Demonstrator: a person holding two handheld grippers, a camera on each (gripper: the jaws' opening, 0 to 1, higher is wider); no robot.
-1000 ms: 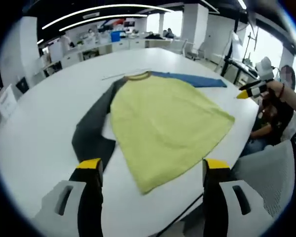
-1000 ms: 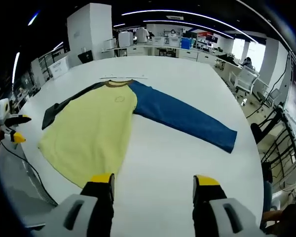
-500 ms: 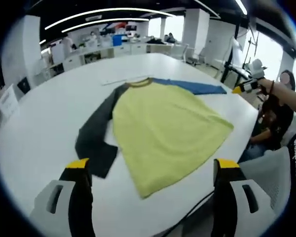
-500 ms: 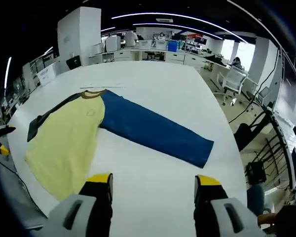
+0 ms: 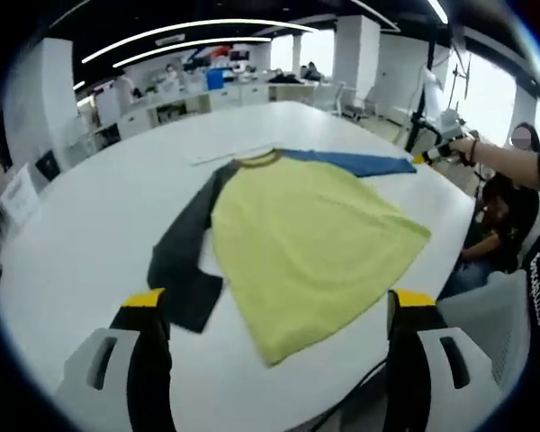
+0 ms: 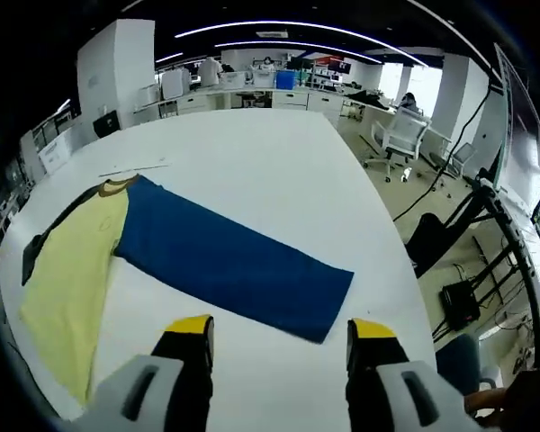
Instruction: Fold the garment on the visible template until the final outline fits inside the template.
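In the left gripper view my left claw [image 5: 274, 310] is spread, holding nothing; the shirt [image 5: 310, 238] lies flat mid-frame, hem near the table [image 5: 81, 243] edge at lower right. A careless pull could drag it off.

In the right gripper view my right claw [image 6: 274, 333] gapes empty just below the blue sleeve [image 6: 229, 261] cuff. Bare table fills the upper frame; the edge runs close on the right.
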